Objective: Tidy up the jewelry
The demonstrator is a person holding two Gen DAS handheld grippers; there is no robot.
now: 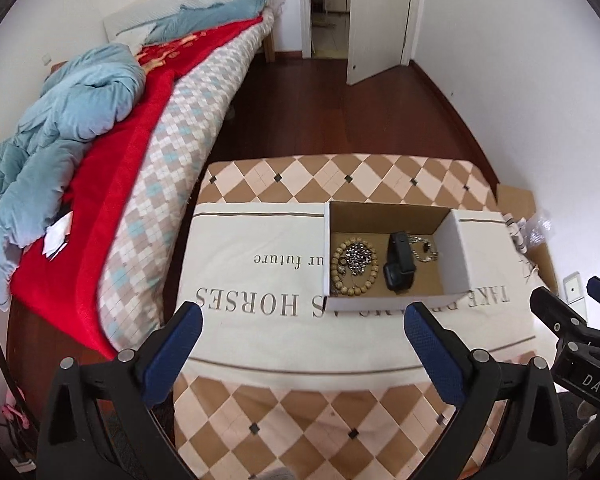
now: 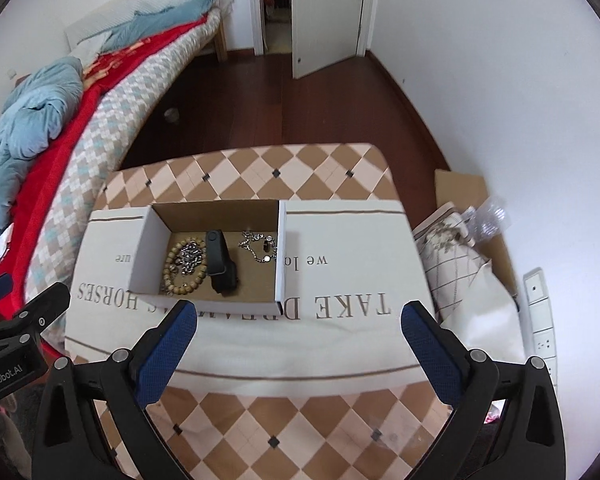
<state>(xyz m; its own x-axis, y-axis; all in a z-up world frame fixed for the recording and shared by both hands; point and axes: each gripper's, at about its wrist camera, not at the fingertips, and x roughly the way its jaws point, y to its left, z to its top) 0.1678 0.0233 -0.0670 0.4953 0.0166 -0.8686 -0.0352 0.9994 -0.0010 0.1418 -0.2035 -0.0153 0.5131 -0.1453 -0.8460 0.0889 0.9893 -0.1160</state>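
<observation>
Ahead of the left gripper [image 1: 302, 322], the box [image 1: 396, 302] holds beads [image 1: 354, 262], watch [image 1: 399, 266] and chain [image 2: 258, 246]; both grippers spread, empty; right gripper [image 2: 298, 320] should descend vertically, pinching one item.

White walls [image 2: 480, 60] meet a dark reddish wood floor [image 1: 320, 112]. A bed [image 1: 172, 152] runs along the left wall — red blanket [image 1: 100, 200], blue duvet [image 1: 60, 120]. Beyond, a white door [image 1: 380, 16] stands open.

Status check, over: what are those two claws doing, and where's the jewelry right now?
Left gripper and right gripper open, empty, short of the box. Bead bracelet, watch, chain inside it. Nothing in the way.
</observation>
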